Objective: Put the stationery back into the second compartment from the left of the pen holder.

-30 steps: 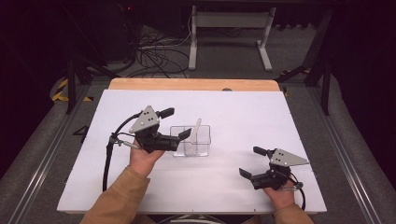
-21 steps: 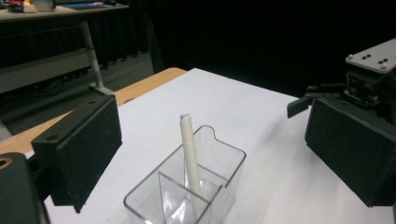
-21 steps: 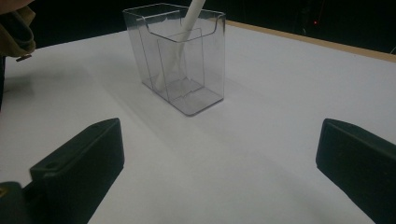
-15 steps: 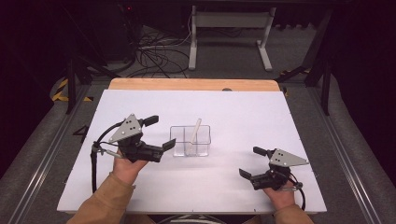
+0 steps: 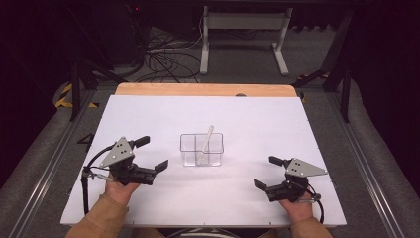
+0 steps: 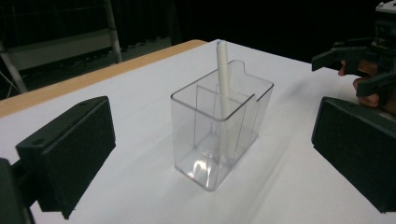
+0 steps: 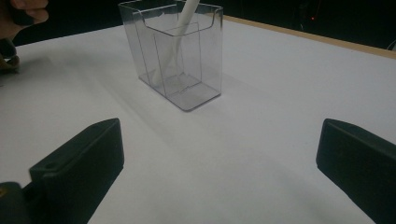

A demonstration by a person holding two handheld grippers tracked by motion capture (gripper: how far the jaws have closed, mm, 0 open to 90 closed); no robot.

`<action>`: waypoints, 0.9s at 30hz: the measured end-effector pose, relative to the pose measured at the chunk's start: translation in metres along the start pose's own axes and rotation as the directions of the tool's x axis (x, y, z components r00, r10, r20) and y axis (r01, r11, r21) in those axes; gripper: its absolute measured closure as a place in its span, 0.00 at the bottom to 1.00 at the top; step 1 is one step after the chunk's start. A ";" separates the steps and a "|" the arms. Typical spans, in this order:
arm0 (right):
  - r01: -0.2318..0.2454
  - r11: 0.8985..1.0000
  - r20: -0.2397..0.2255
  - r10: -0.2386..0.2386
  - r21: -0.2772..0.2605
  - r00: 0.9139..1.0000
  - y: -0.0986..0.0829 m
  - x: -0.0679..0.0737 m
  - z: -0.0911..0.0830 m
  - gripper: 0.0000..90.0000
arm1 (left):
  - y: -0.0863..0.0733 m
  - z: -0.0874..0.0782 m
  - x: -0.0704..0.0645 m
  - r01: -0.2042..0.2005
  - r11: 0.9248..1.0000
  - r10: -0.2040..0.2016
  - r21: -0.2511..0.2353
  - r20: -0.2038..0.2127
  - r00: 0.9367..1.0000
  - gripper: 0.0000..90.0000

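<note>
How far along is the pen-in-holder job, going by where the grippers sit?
Done, by the look of it: the white pen leans inside the clear divided holder, its top poking above the rim. In hand: nothing. The left gripper and right gripper both sit open on the white table, apart from the holder on either side. Left: nothing obvious; no other loose item lies on the table.

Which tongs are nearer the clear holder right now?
Left. The left tongs sit open just beside the clear holder, to its left; the right tongs rest farther off, toward the table's near right.
</note>
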State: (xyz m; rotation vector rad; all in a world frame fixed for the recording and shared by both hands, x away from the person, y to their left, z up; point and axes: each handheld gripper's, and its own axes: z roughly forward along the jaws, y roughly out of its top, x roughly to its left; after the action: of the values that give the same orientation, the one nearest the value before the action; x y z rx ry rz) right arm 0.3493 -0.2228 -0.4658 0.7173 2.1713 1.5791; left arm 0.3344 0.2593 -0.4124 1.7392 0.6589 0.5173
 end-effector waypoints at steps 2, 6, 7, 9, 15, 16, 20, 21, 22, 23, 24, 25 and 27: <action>-0.001 1.000 0.000 0.001 0.002 1.000 0.000 0.000 0.000 0.02 | -0.007 -0.004 0.001 0.007 1.000 -0.007 -0.001 -0.005 1.000 0.00; 0.000 1.000 0.001 0.000 0.002 1.000 0.000 0.000 0.000 0.02 | -0.017 -0.010 0.002 0.020 1.000 -0.019 0.010 -0.014 1.000 0.00; 0.001 1.000 0.001 -0.001 0.003 1.000 0.000 0.000 0.000 0.02 | -0.020 -0.011 0.002 0.025 1.000 -0.025 0.014 -0.017 1.000 0.00; 0.001 1.000 0.001 -0.001 0.004 1.000 0.000 0.000 0.001 0.02 | -0.026 -0.013 0.004 0.039 0.999 -0.039 0.015 -0.020 0.999 0.00; 0.001 1.000 0.000 -0.001 0.007 1.000 0.000 0.001 0.001 0.02 | -0.044 -0.023 0.004 0.040 0.999 -0.038 0.022 -0.068 0.997 0.01; 0.002 1.000 0.000 -0.002 0.008 1.000 0.000 0.001 0.001 0.02 | -0.048 -0.024 0.003 0.047 0.999 -0.045 0.020 -0.070 0.996 0.01; 0.003 1.000 -0.002 -0.003 0.009 1.000 0.000 0.001 0.001 0.02 | -0.056 -0.024 0.002 0.049 0.998 -0.045 0.048 -0.067 0.997 0.01; 0.003 1.000 -0.002 -0.003 0.009 1.000 0.000 0.001 0.001 0.02 | -0.056 -0.024 0.002 0.043 0.998 -0.040 0.046 -0.067 0.997 0.01; 0.003 1.000 -0.003 -0.003 0.009 1.000 0.000 0.001 0.001 0.02 | -0.056 -0.024 0.003 0.028 0.998 -0.025 0.051 -0.068 0.997 0.01; 0.002 1.000 -0.003 -0.002 0.010 1.000 0.000 0.001 0.001 0.02 | -0.056 -0.023 0.003 0.037 0.998 -0.033 0.051 -0.067 0.997 0.01; 0.002 1.000 -0.003 -0.002 0.010 1.000 0.000 0.001 0.001 0.02 | -0.056 -0.023 0.003 0.040 0.998 -0.037 0.049 -0.069 0.997 0.01; 0.002 1.000 -0.003 -0.002 0.010 1.000 0.000 0.001 0.001 0.02 | -0.056 -0.023 0.004 0.045 0.998 -0.042 0.050 -0.068 0.997 0.01; 0.002 1.000 -0.005 -0.002 0.010 1.000 0.000 0.001 0.001 0.02 | -0.055 -0.024 0.004 0.055 0.997 -0.052 0.056 -0.063 0.997 0.01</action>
State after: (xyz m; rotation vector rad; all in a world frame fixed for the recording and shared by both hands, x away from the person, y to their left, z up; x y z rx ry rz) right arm 0.3489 -0.2214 -0.4665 0.7152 2.1841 1.5716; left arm 0.3129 0.2895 -0.4598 1.7609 0.7688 0.5207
